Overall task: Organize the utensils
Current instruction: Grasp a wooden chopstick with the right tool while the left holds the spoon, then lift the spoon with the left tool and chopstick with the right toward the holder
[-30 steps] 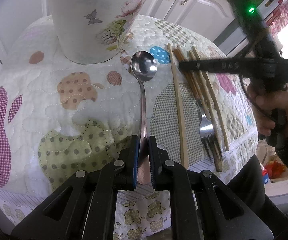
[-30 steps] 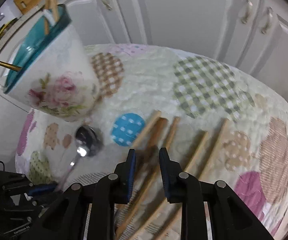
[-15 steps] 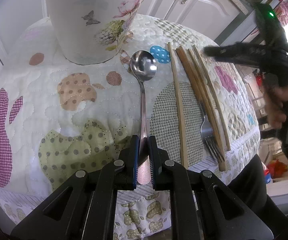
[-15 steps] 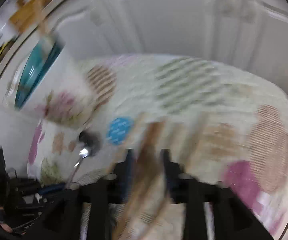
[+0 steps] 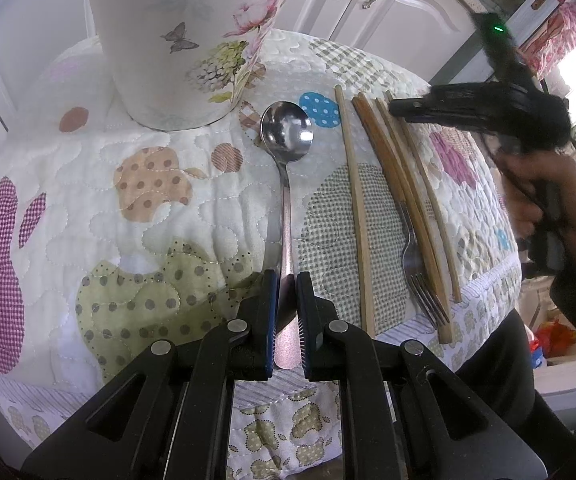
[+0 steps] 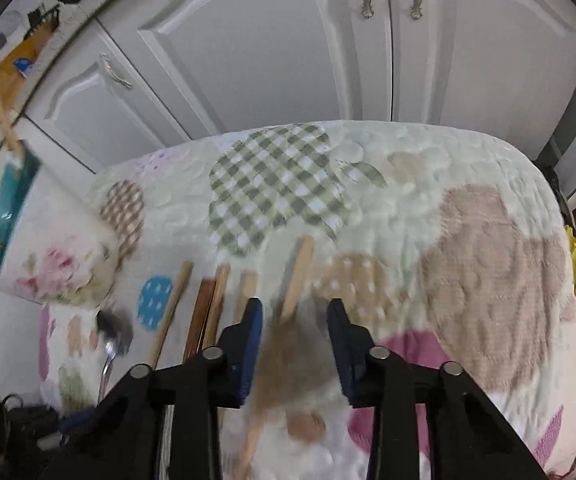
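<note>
Steel shines in the left wrist view: a long-handled silver spoon lies on the quilted patchwork cloth with its bowl just in front of a tall white floral ceramic holder. The left gripper has its black fingers pressed together on the end of the spoon's handle. Right of the spoon lie several wooden chopsticks, one pale stick apart from the rest and the others bunched, with a silver fork among the bunch, tines toward the cloth's near edge. Above the far ends of those sticks hangs the right gripper, held in a hand; from this side I cannot tell how its fingers stand. White cabinet doors rise behind.

From the right wrist view, much is smeared by motion. The right gripper has just been closing, yet its blue-padded fingers stand apart with a gap on each side of the outermost light wooden chopstick, which runs between them; whether a pad touches it is lost in the blur. The other chopsticks lie just left of it, then the spoon, blurred. The floral holder, teal inside, stands at the left with sticks poking from its mouth. The white cabinet doors fill the top.
</note>
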Demonstrator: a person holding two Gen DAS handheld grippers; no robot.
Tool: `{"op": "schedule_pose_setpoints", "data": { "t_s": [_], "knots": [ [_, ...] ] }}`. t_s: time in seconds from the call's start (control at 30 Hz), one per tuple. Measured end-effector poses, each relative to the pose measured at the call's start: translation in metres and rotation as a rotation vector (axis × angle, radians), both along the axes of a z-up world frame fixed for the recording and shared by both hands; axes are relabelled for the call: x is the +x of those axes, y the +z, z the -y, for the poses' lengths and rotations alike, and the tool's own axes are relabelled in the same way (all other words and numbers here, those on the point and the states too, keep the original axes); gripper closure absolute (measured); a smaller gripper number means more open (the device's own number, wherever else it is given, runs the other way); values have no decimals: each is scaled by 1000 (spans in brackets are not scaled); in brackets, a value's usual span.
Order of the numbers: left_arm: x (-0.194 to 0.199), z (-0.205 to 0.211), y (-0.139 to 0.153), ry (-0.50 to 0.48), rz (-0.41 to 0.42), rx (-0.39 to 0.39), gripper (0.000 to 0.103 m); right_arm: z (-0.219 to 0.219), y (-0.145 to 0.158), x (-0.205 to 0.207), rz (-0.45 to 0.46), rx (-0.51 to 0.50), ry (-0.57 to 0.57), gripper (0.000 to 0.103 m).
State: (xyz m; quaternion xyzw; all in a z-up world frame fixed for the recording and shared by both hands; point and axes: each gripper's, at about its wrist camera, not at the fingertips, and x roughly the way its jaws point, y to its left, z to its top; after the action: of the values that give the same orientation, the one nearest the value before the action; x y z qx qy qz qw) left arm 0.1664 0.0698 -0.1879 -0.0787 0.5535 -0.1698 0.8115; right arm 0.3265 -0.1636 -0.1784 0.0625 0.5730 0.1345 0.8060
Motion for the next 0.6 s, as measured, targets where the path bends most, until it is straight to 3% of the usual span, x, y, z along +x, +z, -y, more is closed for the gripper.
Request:
{"op": "schedule_pose_setpoints", "data": {
  "t_s": [0.13,0.27,0.4,0.6],
  "knots": [
    [1,-1,1,-1,-9,-11,95,-17,-3,14,18,-119,13,93],
    [2,-6,10,-13,-4,-40,95,-26,-6,21,21,-154,39,97],
    [-1,-11,29,-23,30,-40,99,-22,5,7,64,-108,38,98],
    [-6,-10,50,-44,66,-6,102,-10,47,-26,166,-41,47,98]
  ]
}}
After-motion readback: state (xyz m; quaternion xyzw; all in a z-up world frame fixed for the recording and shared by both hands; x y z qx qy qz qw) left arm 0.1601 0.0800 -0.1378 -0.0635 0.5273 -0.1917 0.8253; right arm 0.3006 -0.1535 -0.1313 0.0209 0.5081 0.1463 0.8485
